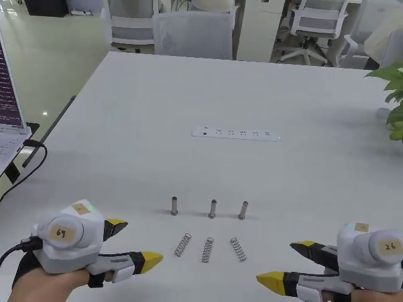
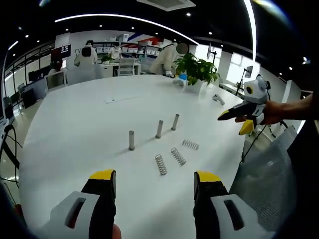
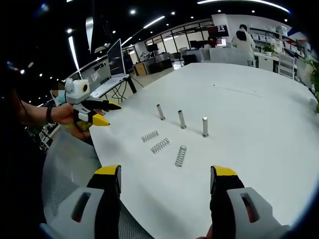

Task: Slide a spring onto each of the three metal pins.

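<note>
Three short metal pins stand upright in a row on the white table: left pin [image 1: 174, 206], middle pin [image 1: 213, 209], right pin [image 1: 243, 210]. In front of them lie three loose springs: left spring [image 1: 182, 244], middle spring [image 1: 207, 249], right spring [image 1: 238, 248]. My left gripper [image 1: 134, 241] rests open at the near left, apart from the springs. At the near right my right gripper [image 1: 286, 264] is open too, holding nothing. The pins [image 2: 159, 129] and springs [image 2: 175, 156] lie ahead of the left gripper [image 2: 154, 179]. The right gripper [image 3: 167, 174] faces the springs [image 3: 160, 145] and pins [image 3: 182, 119].
A white power strip [image 1: 235, 133] lies mid-table beyond the pins. A laptop [image 1: 9, 107] with a black cable [image 1: 28, 165] sits at the left edge. A green plant [image 1: 393, 94] stands at the right edge. Office chairs [image 1: 192, 31] line the far side.
</note>
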A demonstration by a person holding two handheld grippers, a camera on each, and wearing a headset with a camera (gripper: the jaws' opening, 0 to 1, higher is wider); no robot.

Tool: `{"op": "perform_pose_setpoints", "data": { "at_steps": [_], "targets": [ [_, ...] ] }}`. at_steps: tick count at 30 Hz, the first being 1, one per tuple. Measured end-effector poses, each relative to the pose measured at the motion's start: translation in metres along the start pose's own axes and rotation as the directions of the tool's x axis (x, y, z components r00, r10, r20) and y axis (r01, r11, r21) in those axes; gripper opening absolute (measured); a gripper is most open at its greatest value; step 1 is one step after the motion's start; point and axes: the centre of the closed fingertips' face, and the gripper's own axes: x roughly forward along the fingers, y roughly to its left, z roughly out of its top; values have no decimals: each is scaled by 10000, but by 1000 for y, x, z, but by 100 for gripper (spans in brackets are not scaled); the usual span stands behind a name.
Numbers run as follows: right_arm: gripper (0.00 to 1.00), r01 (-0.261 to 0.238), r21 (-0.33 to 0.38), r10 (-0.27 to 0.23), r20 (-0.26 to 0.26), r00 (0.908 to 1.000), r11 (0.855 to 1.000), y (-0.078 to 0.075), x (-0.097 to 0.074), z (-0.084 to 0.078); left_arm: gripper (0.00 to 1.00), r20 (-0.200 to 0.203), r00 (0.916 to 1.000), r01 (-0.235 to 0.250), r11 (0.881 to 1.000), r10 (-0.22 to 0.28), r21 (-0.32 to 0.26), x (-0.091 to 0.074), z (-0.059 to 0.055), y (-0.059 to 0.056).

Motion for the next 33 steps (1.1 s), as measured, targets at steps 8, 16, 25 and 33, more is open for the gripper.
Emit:
{"op": "perform_pose_setpoints", "data": {
  "at_steps": [8,16,25,33],
  "targets": [
    [71,18,14,-18,5,10000,10000,-2,-1,0,57,-92,9998,156,9998,-155,76,16,6,-4],
    [71,14,-57,-14,-93,10000,10000,-2,-2,-3,53,-311,9993,189,9997,-184,167,33,9,-4],
    [71,-16,15,16,-88,10000,10000,0,-2,-5,45,-551,9985,13,10000,-13,0,46,7,1],
    [70,11,80,-10,-107,9999,10000,-1,-2,-7,41,-759,9971,9,10000,-16,-93,58,3,3]
  ]
}}
